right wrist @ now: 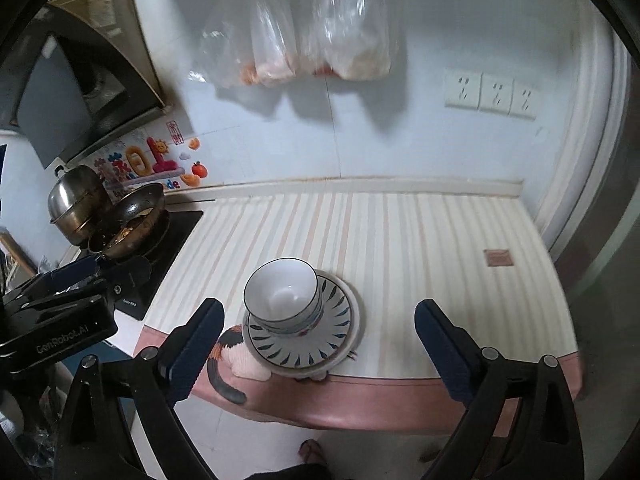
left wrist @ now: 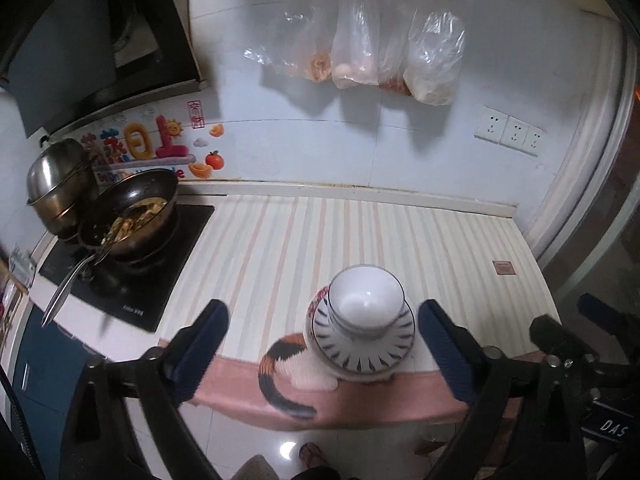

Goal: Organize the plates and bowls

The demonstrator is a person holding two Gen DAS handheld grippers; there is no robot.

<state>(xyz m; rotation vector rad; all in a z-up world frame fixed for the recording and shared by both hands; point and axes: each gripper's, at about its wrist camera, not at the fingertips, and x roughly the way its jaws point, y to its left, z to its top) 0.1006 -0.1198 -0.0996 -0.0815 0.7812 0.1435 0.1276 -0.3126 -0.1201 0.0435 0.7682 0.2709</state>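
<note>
One stack is sitting at the striped counter's near edge, white porcelain bowls nested on blue-leaf-patterned plates, while both grippers, left and right, are hanging wide apart and empty, so organizing is looking largely finished.

Glossy glazed ceramic on the white bowl and the leaf-patterned plate, matt striped cloth over the counter, shiny steel on the pot, crinkled clear plastic in the hanging bags
</note>
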